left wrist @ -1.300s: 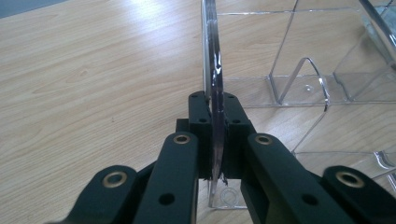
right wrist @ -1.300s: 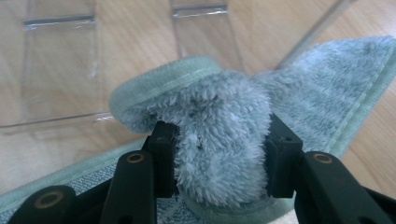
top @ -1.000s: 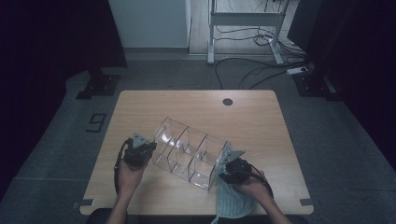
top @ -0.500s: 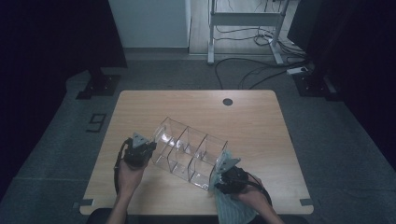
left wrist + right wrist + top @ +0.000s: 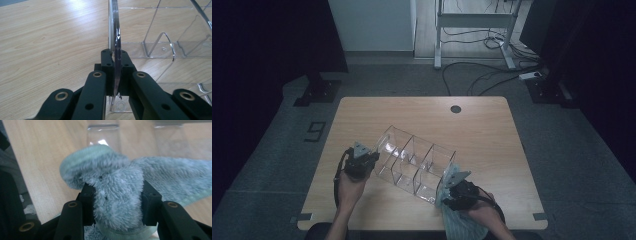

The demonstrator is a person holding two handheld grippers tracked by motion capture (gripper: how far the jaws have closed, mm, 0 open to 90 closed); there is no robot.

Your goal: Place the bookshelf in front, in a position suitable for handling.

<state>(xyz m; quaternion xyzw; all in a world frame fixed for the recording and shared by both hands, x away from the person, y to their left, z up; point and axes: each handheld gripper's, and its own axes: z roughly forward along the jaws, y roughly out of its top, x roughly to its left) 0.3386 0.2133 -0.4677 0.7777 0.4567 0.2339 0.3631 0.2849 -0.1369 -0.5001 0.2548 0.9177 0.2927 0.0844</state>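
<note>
The clear acrylic compartment organiser [image 5: 414, 162] lies diagonally across the near half of the light wooden desk [image 5: 482, 130], running from the left gripper toward the right gripper. In the high view its dividers split it into a row of open compartments.

The left gripper [image 5: 364, 161] is positioned at the organiser's left end. In the left gripper view, the left gripper [image 5: 115, 60] has its jaws closed tight on the thin upright edge of an outer acrylic wall, with one black pad on each face of the sheet. The organiser [image 5: 175, 32] extends to the right of that wall, and bare desk [image 5: 50, 37] extends to the left.

The right gripper [image 5: 451, 186] is positioned at the organiser's near right end, close to the desk's front edge. In the right gripper view, the right gripper [image 5: 117, 195] is clamped on a bunched fold of a pale blue-green fluffy microfibre cloth [image 5: 117, 187]. The pile bulges up between and above the pads. The remainder of the cloth spreads to the right over the desk [image 5: 45, 152], and a clear acrylic edge [image 5: 103, 132] stands just beyond it. In the high view, the cloth [image 5: 462, 227] hangs below the right hand [image 5: 479, 212] at the desk's front edge.

The jaws of the right gripper are partly closed, held apart by the thickness of the gathered cloth.
</note>
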